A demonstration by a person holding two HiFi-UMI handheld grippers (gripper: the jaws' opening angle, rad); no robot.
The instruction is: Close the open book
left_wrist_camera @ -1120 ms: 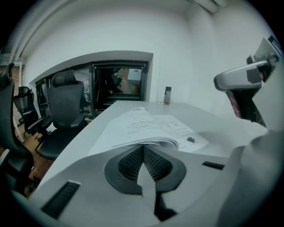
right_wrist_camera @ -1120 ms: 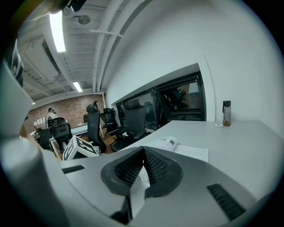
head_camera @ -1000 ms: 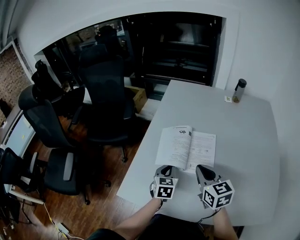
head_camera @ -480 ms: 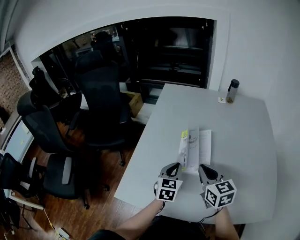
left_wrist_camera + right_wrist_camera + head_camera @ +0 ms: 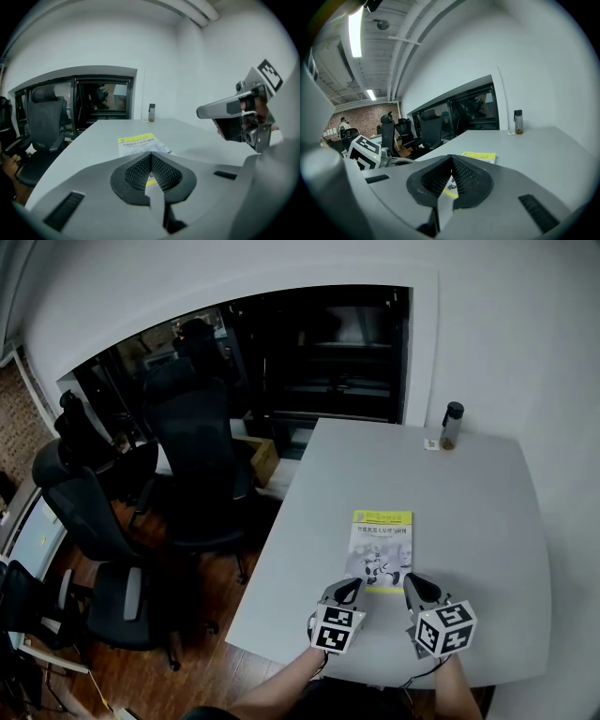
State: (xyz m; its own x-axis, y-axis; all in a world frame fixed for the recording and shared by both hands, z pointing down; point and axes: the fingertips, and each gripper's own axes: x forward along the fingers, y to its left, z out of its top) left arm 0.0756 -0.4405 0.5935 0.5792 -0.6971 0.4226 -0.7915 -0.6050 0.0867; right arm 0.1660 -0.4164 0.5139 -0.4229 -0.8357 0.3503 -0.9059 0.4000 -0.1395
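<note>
The book (image 5: 380,548) lies closed and flat on the grey table (image 5: 487,521), its yellow-banded cover up. It also shows in the left gripper view as the book (image 5: 136,142) and in the right gripper view as the book (image 5: 479,156). My left gripper (image 5: 350,588) sits just before the book's near left corner, jaws shut with nothing between them. My right gripper (image 5: 413,585) sits at the near right corner, also shut and empty. Neither gripper holds the book.
A dark bottle (image 5: 452,424) stands at the table's far edge with a small item (image 5: 429,444) beside it. Several black office chairs (image 5: 197,456) stand on the wooden floor left of the table. A white wall runs behind and to the right.
The book went from lying open, to half folded, to closed with its cover up. Both grippers stayed near the book's near edge, shifting slightly.
</note>
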